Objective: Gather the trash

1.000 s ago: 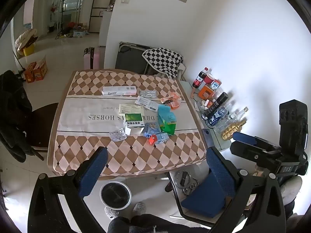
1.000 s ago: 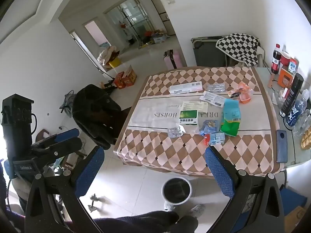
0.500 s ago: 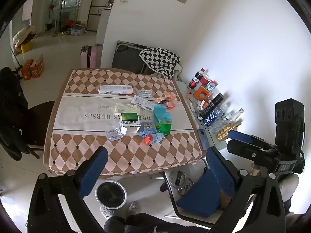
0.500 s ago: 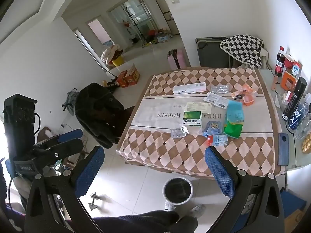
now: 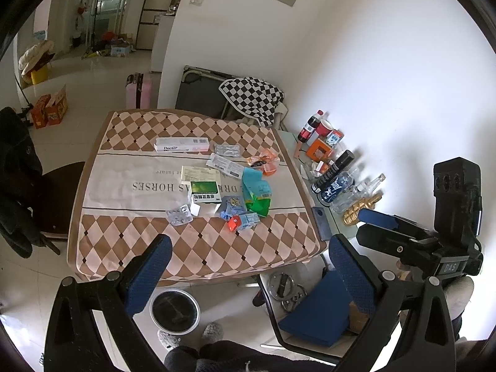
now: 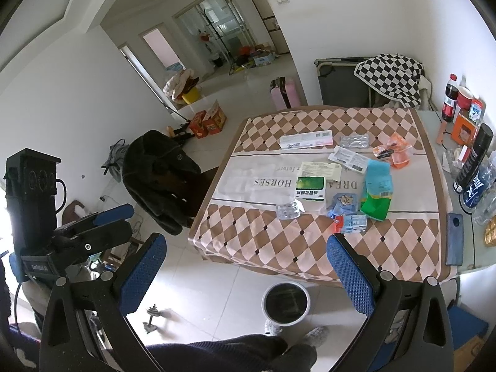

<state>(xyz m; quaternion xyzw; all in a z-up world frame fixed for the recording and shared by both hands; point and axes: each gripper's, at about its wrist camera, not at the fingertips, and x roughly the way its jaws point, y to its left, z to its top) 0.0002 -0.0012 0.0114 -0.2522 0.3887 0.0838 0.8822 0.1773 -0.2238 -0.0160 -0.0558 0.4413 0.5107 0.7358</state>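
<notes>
Left gripper (image 5: 248,266), right gripper (image 6: 246,266): jaws wide apart, empty | bin (image 5: 174,310) on floor, 6 o'clock of table (image 5: 198,248) | litter: blister pack (image 5: 179,214), green pouch (image 5: 259,197), orange wrapper (image 5: 266,162) mid-table toward 1 o'clock | light, crinkly, slippery; pinch raised edges.

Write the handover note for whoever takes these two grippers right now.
Left gripper: open, empty, held short of the table.
Right gripper: open, empty, also short of the table.
Trash lies mid-table: white toothpaste box, green medicine box, blister pack, green-blue bag, orange wrapper.
Bin stands on the floor at the near table edge.
Done: nothing visibly collected.
Left: move every piece into the bin.
</notes>
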